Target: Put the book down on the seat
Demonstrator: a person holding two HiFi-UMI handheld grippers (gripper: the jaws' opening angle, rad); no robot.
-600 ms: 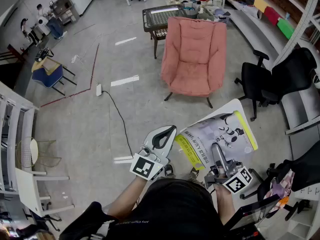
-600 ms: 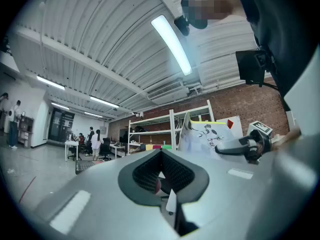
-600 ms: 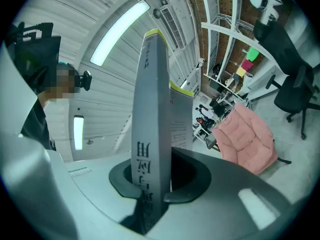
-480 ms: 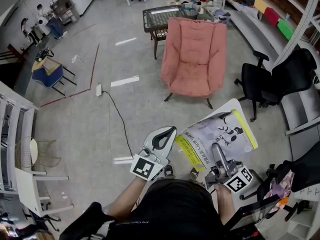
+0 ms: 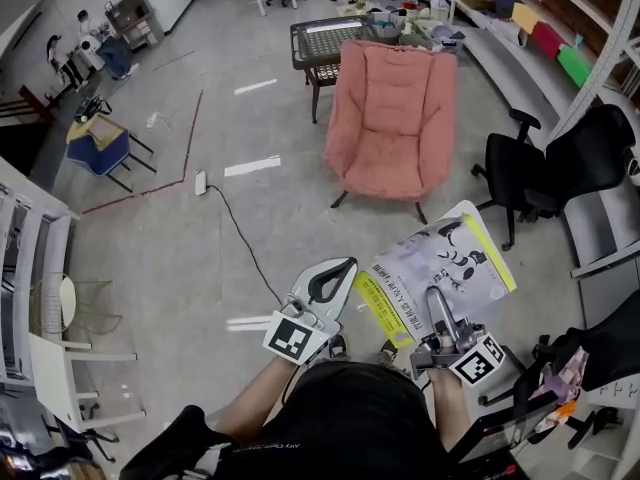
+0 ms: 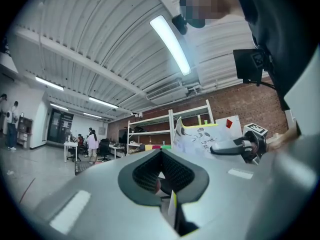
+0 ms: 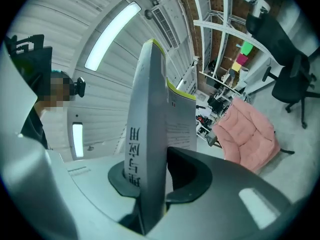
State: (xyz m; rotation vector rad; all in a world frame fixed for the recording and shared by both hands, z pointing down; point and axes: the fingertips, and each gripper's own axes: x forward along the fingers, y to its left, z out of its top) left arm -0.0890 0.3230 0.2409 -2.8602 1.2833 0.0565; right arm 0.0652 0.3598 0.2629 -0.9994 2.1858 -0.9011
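Note:
A pink armchair (image 5: 390, 118) stands on the grey floor ahead of me; its seat (image 5: 385, 168) is bare, and it also shows in the right gripper view (image 7: 250, 134). My right gripper (image 5: 432, 300) (image 7: 150, 184) is shut on a thin grey book with a yellow band (image 5: 440, 268) (image 7: 150, 109), gripped at its near edge, its cover tilted towards the armchair. My left gripper (image 5: 338, 268) (image 6: 162, 154) hovers left of the book with its jaws shut and nothing between them. In the left gripper view the book (image 6: 200, 134) shows to the right.
Black office chairs (image 5: 545, 163) stand right of the armchair and a dark glass-topped table (image 5: 325, 36) behind it. A power strip (image 5: 200, 180) and its cable (image 5: 240, 238) lie on the floor at left. Shelving (image 5: 550, 28) lines the right side; a white chair (image 5: 80, 363) is at lower left.
The head view has shifted slightly, so the armchair sits a touch higher and further right. The book stays in my right gripper, and the left gripper keeps its place beside it.

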